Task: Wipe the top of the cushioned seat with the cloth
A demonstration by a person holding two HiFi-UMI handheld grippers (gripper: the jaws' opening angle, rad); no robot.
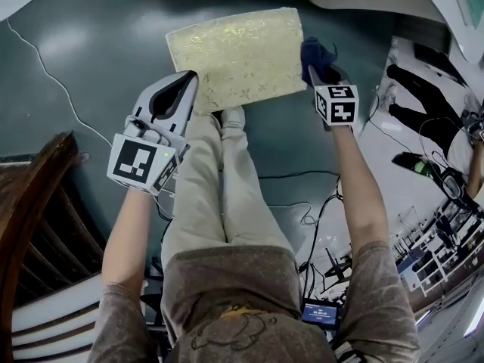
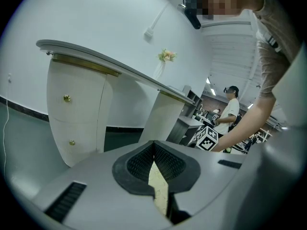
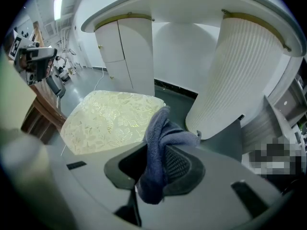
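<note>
SURFACE: dark glossy floor [image 1: 91, 51], 1 white cable [image 1: 45, 66] | ROOM: 1 white desk [image 3: 192, 4], 2 pedestals [image 3: 240, 75] | COUNT: 1 cushioned seat [image 1: 238, 55], 1 cloth [image 1: 319, 55], 2 grippers | left gripper [image 1: 181, 85]: closed, empty, at seat's left corner | right gripper [image 1: 318, 70]: clamped on cloth at seat's right edge

Open floor [image 1: 91, 59] flanks the cushioned seat [image 1: 238, 55]; a ribbed white pedestal [image 3: 240, 71] stands near its far corner.
</note>
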